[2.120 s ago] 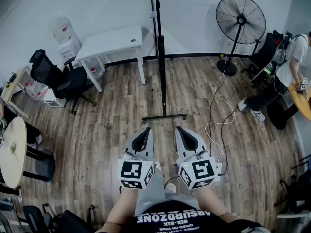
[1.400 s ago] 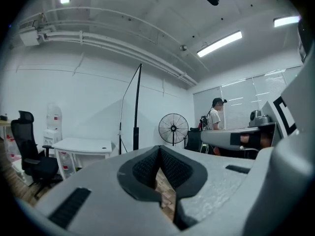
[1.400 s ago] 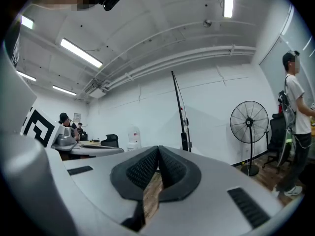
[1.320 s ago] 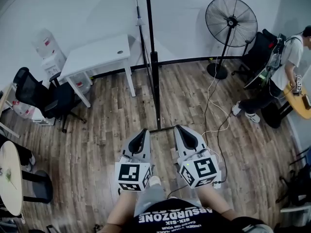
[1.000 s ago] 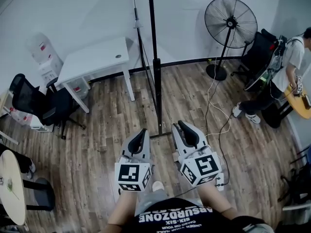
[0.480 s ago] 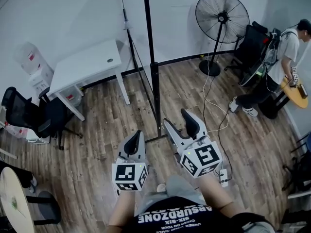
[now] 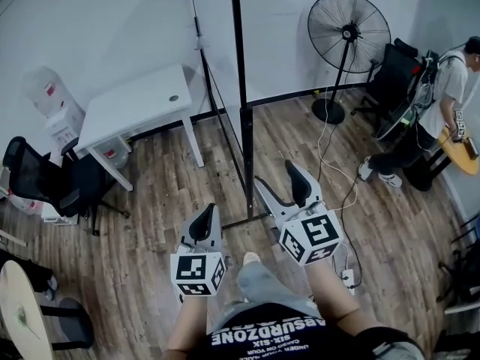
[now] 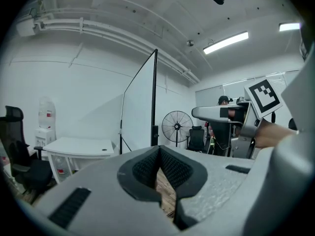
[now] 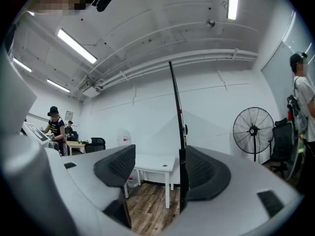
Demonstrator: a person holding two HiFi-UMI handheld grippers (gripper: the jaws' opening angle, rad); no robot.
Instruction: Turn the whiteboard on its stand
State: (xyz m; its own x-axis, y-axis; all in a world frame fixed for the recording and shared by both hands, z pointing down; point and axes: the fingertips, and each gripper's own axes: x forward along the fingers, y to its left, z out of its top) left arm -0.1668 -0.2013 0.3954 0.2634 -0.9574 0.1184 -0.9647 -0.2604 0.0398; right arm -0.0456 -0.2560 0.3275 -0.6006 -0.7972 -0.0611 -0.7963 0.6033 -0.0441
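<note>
The right gripper (image 7: 276,177), jaws just opened and empty, might knock the whiteboard (image 7: 238,43) edge at eleven o'clock, rocking its stand (image 7: 247,163). The left gripper (image 7: 205,214) is clenched.

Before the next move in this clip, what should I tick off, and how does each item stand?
1. Right gripper open: ok. Its jaws have just been opening and stand wide apart, gripping nothing.
2. Stand post lined up with that gap: ok. It shows in the gap close to one pad, and no pad presses on it.
3. Left gripper free: ok. Its jaws are together on nothing.
4. Room for the whiteboard to swing: cannot tell. The white table stands close beside it.
5. Floor underfoot: not ok. A cable trails over the floor near the post.
</note>
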